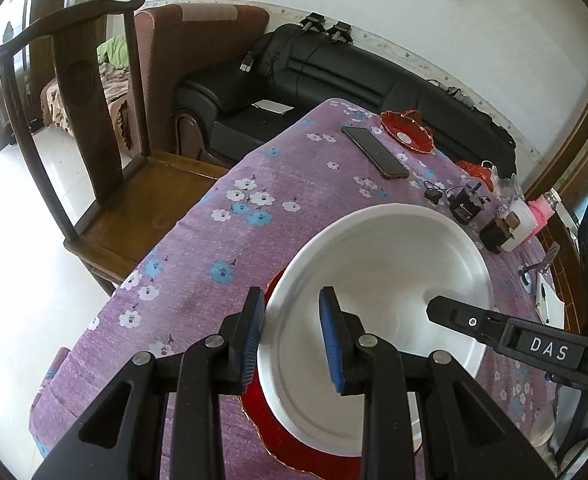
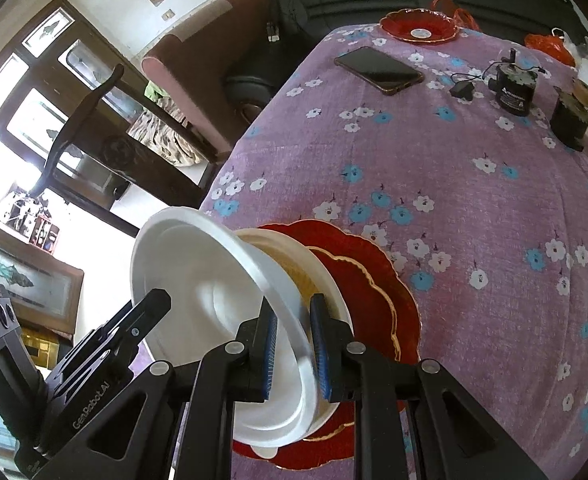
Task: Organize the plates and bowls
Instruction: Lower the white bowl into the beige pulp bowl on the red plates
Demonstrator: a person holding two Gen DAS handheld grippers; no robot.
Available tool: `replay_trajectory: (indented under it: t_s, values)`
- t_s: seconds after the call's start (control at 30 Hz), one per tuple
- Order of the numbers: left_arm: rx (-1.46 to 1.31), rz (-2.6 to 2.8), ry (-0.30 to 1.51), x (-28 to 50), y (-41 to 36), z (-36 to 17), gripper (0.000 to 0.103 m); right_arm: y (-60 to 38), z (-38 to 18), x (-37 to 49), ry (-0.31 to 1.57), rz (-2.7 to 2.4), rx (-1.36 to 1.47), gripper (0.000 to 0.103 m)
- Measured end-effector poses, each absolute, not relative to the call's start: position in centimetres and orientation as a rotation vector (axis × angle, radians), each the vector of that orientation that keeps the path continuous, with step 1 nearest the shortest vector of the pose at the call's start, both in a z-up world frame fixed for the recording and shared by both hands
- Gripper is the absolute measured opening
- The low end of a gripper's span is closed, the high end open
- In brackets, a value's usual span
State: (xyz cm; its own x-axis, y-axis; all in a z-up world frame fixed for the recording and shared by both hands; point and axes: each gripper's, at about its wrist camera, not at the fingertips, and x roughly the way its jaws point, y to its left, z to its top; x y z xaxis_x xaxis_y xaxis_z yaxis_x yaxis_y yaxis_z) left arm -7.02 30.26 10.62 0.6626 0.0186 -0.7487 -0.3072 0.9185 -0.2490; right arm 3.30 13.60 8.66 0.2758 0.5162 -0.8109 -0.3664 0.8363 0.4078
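White bowl point(image 2: 197, 300) over red plate point(image 2: 374, 280) on table point(image 2: 474, 200). Rim sits between right gripper point(image 2: 292, 344) jaws, narrowly parted, pads touching rim. Left gripper point(image 1: 291, 338) jaws half open, straddling opposite rim, no contact.

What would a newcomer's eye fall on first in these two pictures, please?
The white bowl in the foreground, its rim between the fingers of both the left gripper and the right gripper, above a gold-edged red plate on the purple floral tablecloth. Farther back lie a phone and a second red dish.
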Motion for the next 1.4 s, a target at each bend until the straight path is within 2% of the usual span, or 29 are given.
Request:
replay_trajectory:
  t_s: [0.3, 0.47, 0.9, 0.97, 1.13, 1.4]
  values:
    - [-0.333, 0.226, 0.795, -7.6, 29.5, 11.0, 0.029, 14.0, 8.5, 3.8, 1.158, 0.599, 0.142, 0.020]
    - [-0.304, 0.257, 0.763, -8.2, 29.2, 11.3, 0.039, 14.0, 8.1, 4.1, 1.170, 0.596, 0.154, 0.020]
    - [-0.283, 0.279, 0.741, -8.9, 29.0, 11.5, 0.042, 13.9, 8.3, 4.2, 1.157, 0.594, 0.169, 0.020]
    - [-0.284, 0.283, 0.738, -9.1, 29.1, 11.5, 0.046, 13.7, 8.5, 4.1, 1.147, 0.600, 0.187, 0.021]
    - [-0.291, 0.286, 0.737, -9.4, 29.4, 11.5, 0.047, 13.5, 9.1, 3.8, 1.121, 0.596, 0.192, 0.028]
    - [-0.290, 0.284, 0.739, -9.9, 29.4, 11.5, 0.047, 13.0, 9.4, 3.6, 1.115, 0.597, 0.212, 0.029]
